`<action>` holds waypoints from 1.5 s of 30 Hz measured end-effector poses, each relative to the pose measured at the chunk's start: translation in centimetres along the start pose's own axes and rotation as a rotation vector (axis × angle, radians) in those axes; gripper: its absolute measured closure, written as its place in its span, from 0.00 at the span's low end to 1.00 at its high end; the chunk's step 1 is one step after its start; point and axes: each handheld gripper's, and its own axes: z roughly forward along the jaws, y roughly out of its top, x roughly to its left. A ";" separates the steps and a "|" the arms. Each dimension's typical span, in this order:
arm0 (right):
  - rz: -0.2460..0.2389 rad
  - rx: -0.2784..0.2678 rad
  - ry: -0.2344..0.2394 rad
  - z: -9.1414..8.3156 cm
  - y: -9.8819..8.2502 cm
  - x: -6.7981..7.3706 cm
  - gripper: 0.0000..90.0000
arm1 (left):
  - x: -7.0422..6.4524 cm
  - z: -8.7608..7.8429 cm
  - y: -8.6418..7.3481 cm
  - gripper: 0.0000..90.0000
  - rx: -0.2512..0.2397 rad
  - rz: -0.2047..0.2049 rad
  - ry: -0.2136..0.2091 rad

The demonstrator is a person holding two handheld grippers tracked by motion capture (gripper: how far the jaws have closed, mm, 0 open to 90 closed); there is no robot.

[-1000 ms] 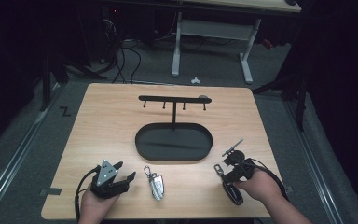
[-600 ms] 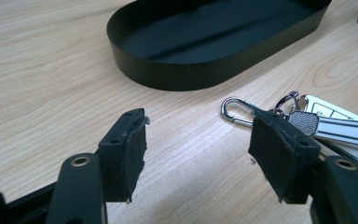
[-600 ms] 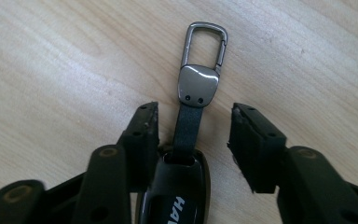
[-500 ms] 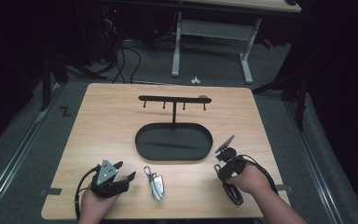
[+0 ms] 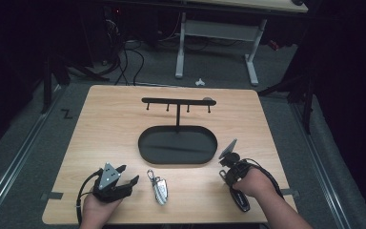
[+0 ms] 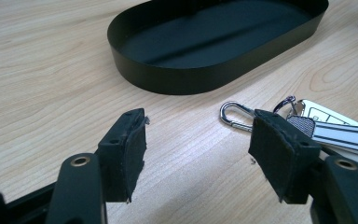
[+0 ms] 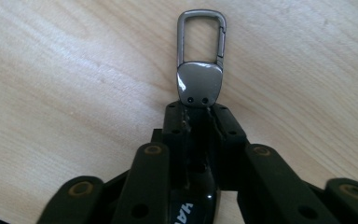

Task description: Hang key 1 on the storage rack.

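A black key fob (image 7: 193, 186) with a grey metal cap and a carabiner (image 7: 201, 35) lies on the wooden table. My right gripper (image 7: 200, 112) has just been closing and its jaws now grip the fob's top end from both sides. In the high view this gripper (image 5: 226, 172) sits by the right front of the black tray (image 5: 145, 143). My left gripper (image 5: 131, 183) rests open at the front left with nothing between its pads (image 6: 126, 154). A silver key (image 6: 326, 128) on a clip lies just beside its right pad, also seen as the silver key (image 5: 158, 187) in the high view.
The oval tray (image 6: 191, 79) carries a T-shaped rack with several hooks (image 5: 177, 101) at mid-table. The table's front edge runs just below both hands. A white desk frame (image 5: 217, 31) and cables stand on the floor beyond.
The right gripper has dropped toward the table and shifted a little left, and its jaws have closed around the black fob. The left gripper and the silver key have stayed put.
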 end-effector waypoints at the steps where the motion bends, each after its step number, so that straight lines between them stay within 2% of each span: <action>1: -0.010 0.002 -0.004 0.0 0.0 0.2 0.88 | 0.0 0.0 0.0 0.41 0.001 0.001 0.001; 3: -0.040 0.005 -0.003 0.0 -0.1 0.5 0.89 | 0.0 0.0 0.1 0.41 -0.004 -0.002 -0.001; 10: -0.077 -0.021 -0.002 0.0 -0.5 0.5 0.89 | 0.0 0.1 0.0 0.41 -0.002 -0.003 -0.004; 12: -0.082 -0.025 -0.042 0.0 -0.6 0.8 0.89 | 0.0 0.0 0.0 0.41 -0.002 -0.004 -0.004; 14: -0.091 -0.030 -0.042 -0.2 -0.7 1.0 0.89 | 0.0 0.0 -0.1 0.41 0.001 -0.003 -0.005; 17: -0.100 -0.038 -0.037 -1.2 -0.9 1.3 0.89 | 0.0 0.0 0.0 0.41 -0.006 -0.008 -0.006; 21: -0.080 -0.066 -0.019 -2.8 -1.0 1.0 0.89 | -0.1 0.1 0.0 0.41 -0.009 -0.003 -0.013; 29: -0.070 -0.121 0.023 -5.2 -1.6 0.3 0.89 | -0.1 -0.2 0.1 0.41 -0.062 -0.009 -0.040; 36: -0.070 -0.183 0.037 -7.2 -1.8 -0.5 0.89 | -0.2 -0.4 -0.2 0.41 -0.048 0.000 -0.041; 39: -0.075 -0.207 0.038 -7.8 -1.9 -0.6 0.89 | -0.2 -0.6 -0.4 0.41 -0.044 0.011 -0.035; 45: -0.076 -0.235 0.041 -8.6 -1.5 -0.4 0.89 | 0.0 -1.1 -0.8 0.41 -0.047 0.004 -0.023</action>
